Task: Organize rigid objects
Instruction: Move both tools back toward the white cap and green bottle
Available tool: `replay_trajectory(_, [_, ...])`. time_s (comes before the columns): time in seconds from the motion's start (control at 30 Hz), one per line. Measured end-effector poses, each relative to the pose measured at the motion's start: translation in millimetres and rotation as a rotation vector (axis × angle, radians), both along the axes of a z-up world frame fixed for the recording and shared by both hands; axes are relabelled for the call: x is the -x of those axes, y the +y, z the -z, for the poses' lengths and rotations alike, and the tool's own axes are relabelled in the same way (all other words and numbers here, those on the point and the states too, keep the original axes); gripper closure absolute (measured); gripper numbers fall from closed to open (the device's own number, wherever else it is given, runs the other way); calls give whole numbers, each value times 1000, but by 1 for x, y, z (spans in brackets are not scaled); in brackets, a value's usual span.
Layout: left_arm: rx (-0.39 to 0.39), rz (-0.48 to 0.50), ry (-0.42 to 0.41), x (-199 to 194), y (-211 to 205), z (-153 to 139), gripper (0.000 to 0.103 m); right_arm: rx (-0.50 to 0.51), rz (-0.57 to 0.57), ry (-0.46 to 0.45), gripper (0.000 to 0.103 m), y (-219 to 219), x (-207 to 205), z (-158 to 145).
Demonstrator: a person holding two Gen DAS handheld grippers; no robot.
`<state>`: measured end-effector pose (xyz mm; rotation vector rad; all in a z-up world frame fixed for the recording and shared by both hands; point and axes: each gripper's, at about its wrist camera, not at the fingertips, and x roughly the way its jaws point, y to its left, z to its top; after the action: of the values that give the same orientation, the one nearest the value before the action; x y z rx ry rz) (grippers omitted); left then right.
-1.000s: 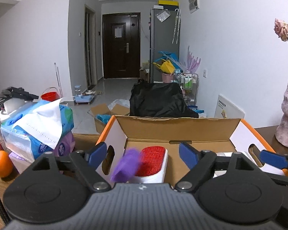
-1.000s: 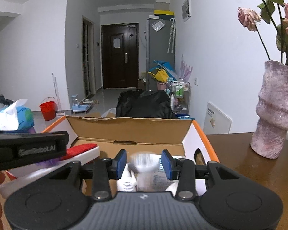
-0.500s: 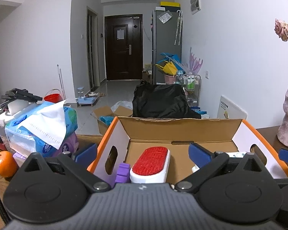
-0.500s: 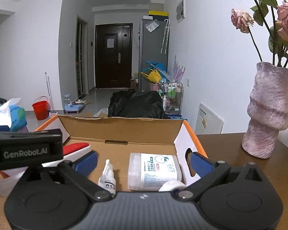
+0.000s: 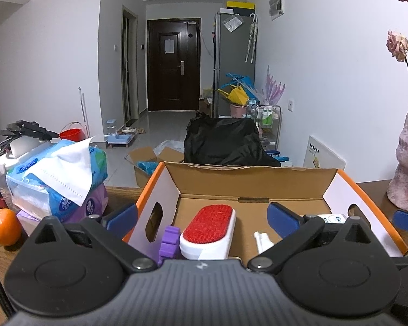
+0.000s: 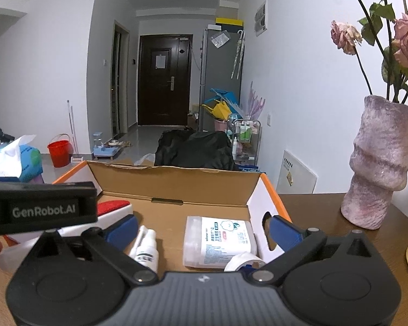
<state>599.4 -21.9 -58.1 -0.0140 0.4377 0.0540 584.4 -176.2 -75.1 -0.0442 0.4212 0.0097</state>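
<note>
A second ago a purple block (image 5: 169, 240) was blurred between my left tongs (image 5: 201, 216) and a white roll (image 6: 243, 261) sat between my right tongs (image 6: 202, 225); both have since dropped into the cardboard box (image 5: 247, 183), and both pairs of tongs have spread wide with nothing pinched between them.

From my left view, the purple block lies in the box at about 7 o'clock, just beside the red-topped white brush (image 5: 210, 231), which is near the middle of the box floor. A small white spray bottle (image 5: 262, 240) shows at about 5 o'clock.

From my right view, the spray bottle (image 6: 145, 250) lies at about 7 o'clock in the box (image 6: 174, 179), a packet of wipes (image 6: 219, 240) sits to its right, and the white roll rests at the packet's near edge at about 5 o'clock. My left tool (image 6: 38, 207) crosses the picture at 9 o'clock.

A vase (image 6: 380, 163) stands on the table (image 6: 321, 209) at 3 o'clock, apart from the box. A tissue pack (image 5: 57, 179) and an orange (image 5: 5, 226) lie at 9 o'clock in the left view.
</note>
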Motion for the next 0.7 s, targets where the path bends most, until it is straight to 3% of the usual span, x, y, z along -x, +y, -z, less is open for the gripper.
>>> replay_trajectory(0.7, [-13, 10, -28, 45, -6, 1, 0, 39, -2, -20, 0, -24, 38, -6])
